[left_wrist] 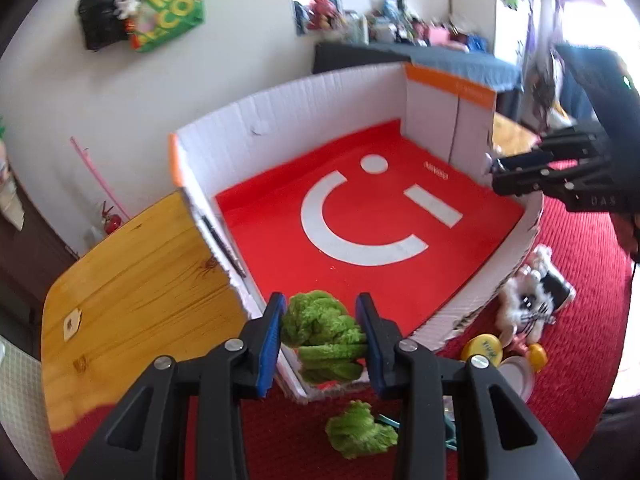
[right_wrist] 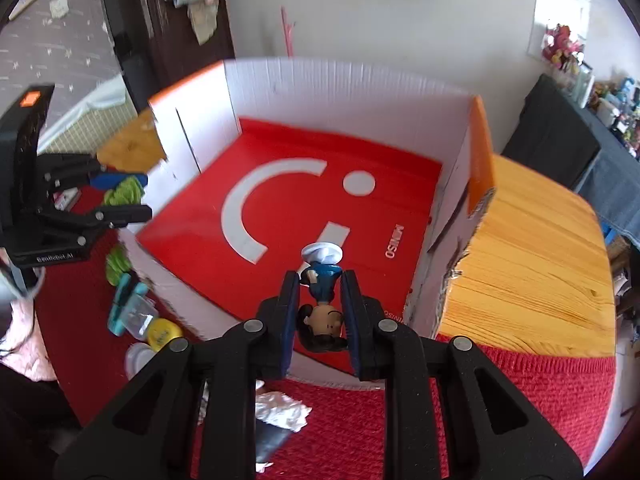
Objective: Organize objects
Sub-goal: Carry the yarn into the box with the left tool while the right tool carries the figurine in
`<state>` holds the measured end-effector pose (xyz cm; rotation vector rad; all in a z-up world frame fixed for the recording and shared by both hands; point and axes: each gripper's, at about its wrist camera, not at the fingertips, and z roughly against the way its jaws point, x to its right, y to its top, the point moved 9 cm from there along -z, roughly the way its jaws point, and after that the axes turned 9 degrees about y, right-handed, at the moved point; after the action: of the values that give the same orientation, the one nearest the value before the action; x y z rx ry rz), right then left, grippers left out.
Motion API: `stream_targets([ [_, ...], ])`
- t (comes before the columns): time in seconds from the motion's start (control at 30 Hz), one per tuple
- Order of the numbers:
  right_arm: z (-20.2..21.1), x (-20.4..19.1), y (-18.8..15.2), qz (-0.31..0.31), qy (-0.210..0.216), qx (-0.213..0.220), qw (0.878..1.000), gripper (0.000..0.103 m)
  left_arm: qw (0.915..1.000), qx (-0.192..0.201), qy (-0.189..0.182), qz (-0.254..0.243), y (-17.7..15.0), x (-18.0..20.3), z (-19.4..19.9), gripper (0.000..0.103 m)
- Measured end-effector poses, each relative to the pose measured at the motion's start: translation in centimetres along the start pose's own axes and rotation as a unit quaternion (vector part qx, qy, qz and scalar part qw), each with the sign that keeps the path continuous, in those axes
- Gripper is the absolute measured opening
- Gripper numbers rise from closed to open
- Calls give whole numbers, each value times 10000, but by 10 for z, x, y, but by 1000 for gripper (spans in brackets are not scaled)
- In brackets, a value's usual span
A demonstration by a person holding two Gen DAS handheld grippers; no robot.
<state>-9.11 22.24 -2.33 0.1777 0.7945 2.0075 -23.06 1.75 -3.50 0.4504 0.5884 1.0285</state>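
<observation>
Red fills the floor of the open cardboard box [left_wrist: 280, 116], and both my claws hang at its near rim with their loads. My left gripper [left_wrist: 322, 330] is closed on one green fuzzy toy [left_wrist: 320, 330], pinched between the blue pads directly over the box's near-left corner, so the bare red floor lies straight ahead and below; the toy's longer side runs across the jaws. My right gripper [right_wrist: 320, 308] is closed on one small figurine [right_wrist: 322, 300] in a blue outfit, its long axis pointing away from me along the fingers, dark-haired head nearest me and white base over the box interior near the right wall. The figurine sits further inside the rim than the green toy, so the right hand seems nearer to a drop. Count: one box, with nothing inside it that I can see; two green fuzzy toys, the second green piece [left_wrist: 360, 434] lying on the red rug [left_wrist: 580, 300] just outside the near wall; one figurine. A small heap of oddments, including a yellow lid [left_wrist: 482, 348], waits on the rug beside the box.
</observation>
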Motion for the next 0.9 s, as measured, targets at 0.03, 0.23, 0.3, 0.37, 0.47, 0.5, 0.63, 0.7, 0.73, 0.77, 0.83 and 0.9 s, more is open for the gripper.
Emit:
stream_targets([
  [0.03, -5, 2, -1, 18, -2, -124, 9999, 20, 9999, -63, 1, -130, 1, 1, -4, 38],
  [0.23, -23, 11, -8, 42, 67, -619, 9980, 20, 9974, -421, -92, -583, 0, 10, -24, 38],
  [0.3, -28, 11, -10, 94, 52, -752, 9971, 20, 9965, -538, -116, -635, -2, 11, -30, 38],
  [0.37, -32, 13, -12, 131, 46, -870, 9961, 20, 9953, -591, -162, -748, -5, 13, -34, 38],
  [0.47, -35, 15, -13, 226, -6, -983, 9949, 20, 9938, -571, -215, -928, -6, 17, -33, 38],
  [0.5, -35, 16, -13, 233, 2, -1001, 9947, 20, 9936, -605, -253, -918, -7, 17, -34, 38],
  [0.63, -37, 14, -15, 418, -51, -1151, 9925, 20, 9920, -611, -347, -1052, -8, 20, -32, 38],
  [0.7, -37, 15, -14, 428, -31, -1207, 9918, 20, 9913, -618, -389, -1094, -8, 21, -32, 38],
  [0.73, -37, 15, -14, 448, -21, -1229, 9914, 20, 9911, -636, -417, -1095, -8, 21, -32, 39],
  [0.77, -37, 15, -14, 462, -22, -1245, 9911, 20, 9908, -646, -442, -1102, -8, 22, -32, 39],
  [0.83, -37, 16, -14, 479, -22, -1274, 9907, 20, 9901, -631, -465, -1161, -8, 23, -32, 39],
  [0.9, -37, 16, -14, 489, -29, -1294, 9904, 20, 9897, -627, -472, -1200, -8, 23, -31, 39],
])
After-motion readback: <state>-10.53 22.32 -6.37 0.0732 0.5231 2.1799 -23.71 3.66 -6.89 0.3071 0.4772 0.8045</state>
